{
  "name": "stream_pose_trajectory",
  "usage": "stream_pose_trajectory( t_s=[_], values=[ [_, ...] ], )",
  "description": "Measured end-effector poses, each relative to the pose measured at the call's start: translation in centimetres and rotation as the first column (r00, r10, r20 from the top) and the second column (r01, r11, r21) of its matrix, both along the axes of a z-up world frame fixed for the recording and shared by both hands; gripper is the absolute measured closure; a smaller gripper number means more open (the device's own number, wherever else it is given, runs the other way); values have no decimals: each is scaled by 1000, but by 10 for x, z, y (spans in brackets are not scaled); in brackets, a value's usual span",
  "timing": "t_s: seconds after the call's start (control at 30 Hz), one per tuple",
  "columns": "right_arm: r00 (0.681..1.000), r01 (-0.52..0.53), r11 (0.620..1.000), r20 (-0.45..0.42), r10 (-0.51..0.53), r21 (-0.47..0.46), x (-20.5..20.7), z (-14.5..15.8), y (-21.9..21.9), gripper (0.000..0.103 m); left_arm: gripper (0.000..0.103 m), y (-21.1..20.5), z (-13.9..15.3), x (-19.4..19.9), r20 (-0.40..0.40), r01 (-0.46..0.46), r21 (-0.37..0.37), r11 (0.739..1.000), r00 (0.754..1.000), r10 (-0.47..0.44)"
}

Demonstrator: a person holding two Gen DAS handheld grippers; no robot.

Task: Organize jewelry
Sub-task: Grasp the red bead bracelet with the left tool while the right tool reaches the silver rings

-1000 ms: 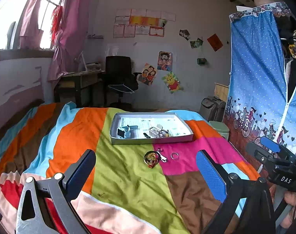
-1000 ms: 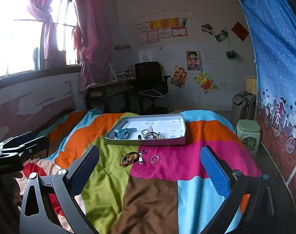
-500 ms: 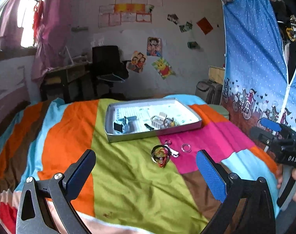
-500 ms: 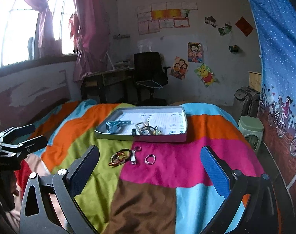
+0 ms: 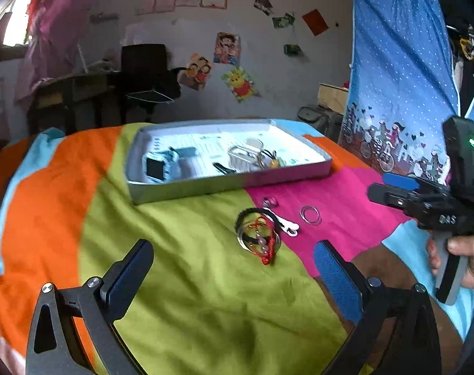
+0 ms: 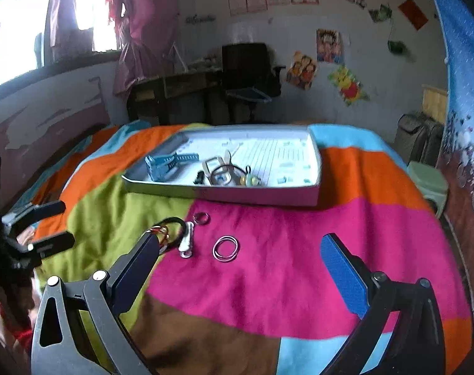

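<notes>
On the bed, the patchwork blanket point(image 5: 180, 281) carries a shallow grey tray point(image 5: 224, 184) toward the far side, and the loose jewelry lies just in front of its near wall. From the left wrist view, a tangle of bracelets point(image 5: 258, 234), black, red and metallic, sits on the green patch close ahead of the left tool point(image 5: 233, 268), slightly right of its centre line and not touching either finger. Just beside the tangle lies a small white clasp piece point(image 5: 286, 225), then a pair of thin silver hoops point(image 5: 311, 215) on the pink patch, and a small ring point(image 5: 269, 202) nearer the tray. Inside the tray are a blue watch point(image 5: 162, 167), a clear hair clip point(image 5: 243, 157) and a few small bits I cannot make out.

The left tool is spread wide and holds nothing. The right tool point(image 6: 240, 268) is likewise spread wide and empty; its view shows the silver hoops point(image 6: 226, 248) lying between its fingers and a little ahead, with the white clasp piece point(image 6: 187, 240) and the small ring point(image 6: 201, 217) to the left, and the bracelets point(image 6: 168, 231) partly hidden behind its left finger point(image 6: 137, 268). A hand point(image 5: 465, 259) grips the right tool's handle at the right edge of the left view.
</notes>
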State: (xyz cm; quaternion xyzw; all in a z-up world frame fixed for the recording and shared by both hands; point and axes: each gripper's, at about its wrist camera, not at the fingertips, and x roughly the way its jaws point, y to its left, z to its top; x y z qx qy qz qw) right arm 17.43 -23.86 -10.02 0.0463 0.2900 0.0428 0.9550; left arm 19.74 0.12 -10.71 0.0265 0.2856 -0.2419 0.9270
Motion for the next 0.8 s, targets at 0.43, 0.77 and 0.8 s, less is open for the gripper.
stream_pose_trajectory(
  t_s=[0.43, 0.77, 0.8],
  values=[
    [987, -61, 994, -140, 74, 88, 47, -46, -2, 52, 44, -30, -27, 25, -108, 154, -7, 988, 982, -154],
    [974, -111, 991, -188, 123, 75, 59, -59, 14, 64, 75, -31, -42, 36, -187, 162, -33, 986, 968, -165],
    [974, -114, 991, -191, 126, 75, 59, -59, 14, 64, 77, -31, -42, 36, -190, 171, -36, 985, 966, -175]
  ],
)
